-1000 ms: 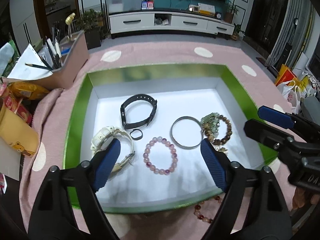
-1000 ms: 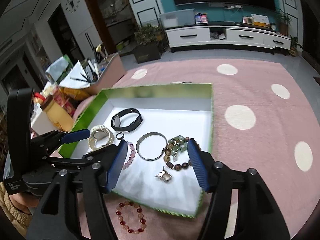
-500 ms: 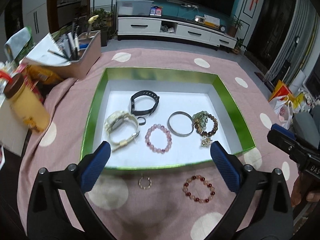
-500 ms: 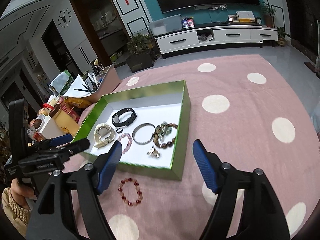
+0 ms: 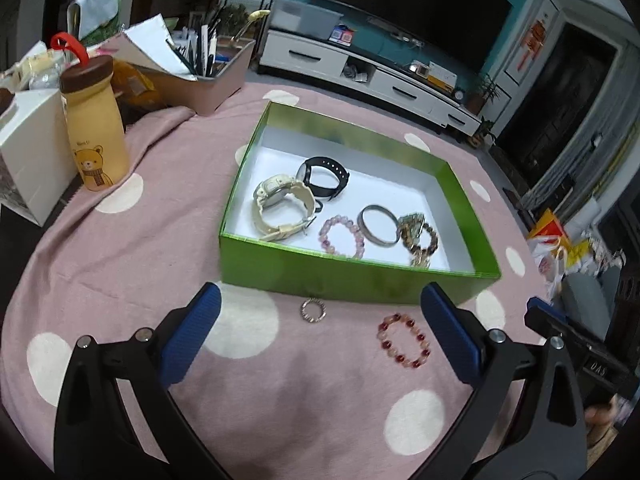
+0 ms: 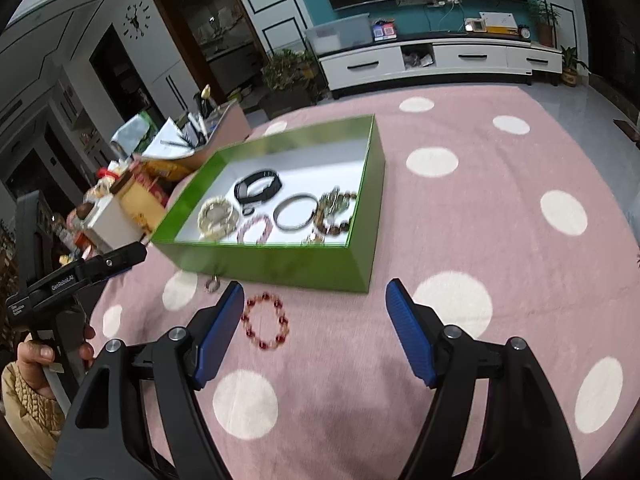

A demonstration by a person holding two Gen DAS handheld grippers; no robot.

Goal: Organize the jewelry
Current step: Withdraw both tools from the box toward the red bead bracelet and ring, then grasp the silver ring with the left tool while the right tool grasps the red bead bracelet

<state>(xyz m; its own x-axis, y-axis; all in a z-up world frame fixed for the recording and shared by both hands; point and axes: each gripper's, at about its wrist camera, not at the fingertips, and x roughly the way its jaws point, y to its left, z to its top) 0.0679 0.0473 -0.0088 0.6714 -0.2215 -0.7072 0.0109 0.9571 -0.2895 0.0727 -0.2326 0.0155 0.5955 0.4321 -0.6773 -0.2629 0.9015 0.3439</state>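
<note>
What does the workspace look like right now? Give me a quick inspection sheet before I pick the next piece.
Surface: pink cloth with white dots, covering the table.
Job's things: green box holds a cream watch, black band, pink bead bracelet, metal bangle and brown beads. Red bead bracelet and small ring lie on the cloth in front of the box.
Clutter: yellow bear bottle, pen holder, white carton.
Grippers: left gripper and right gripper, jaws open, empty.
Cables: nothing seen.
Surroundings: TV cabinet, potted plant.
</note>
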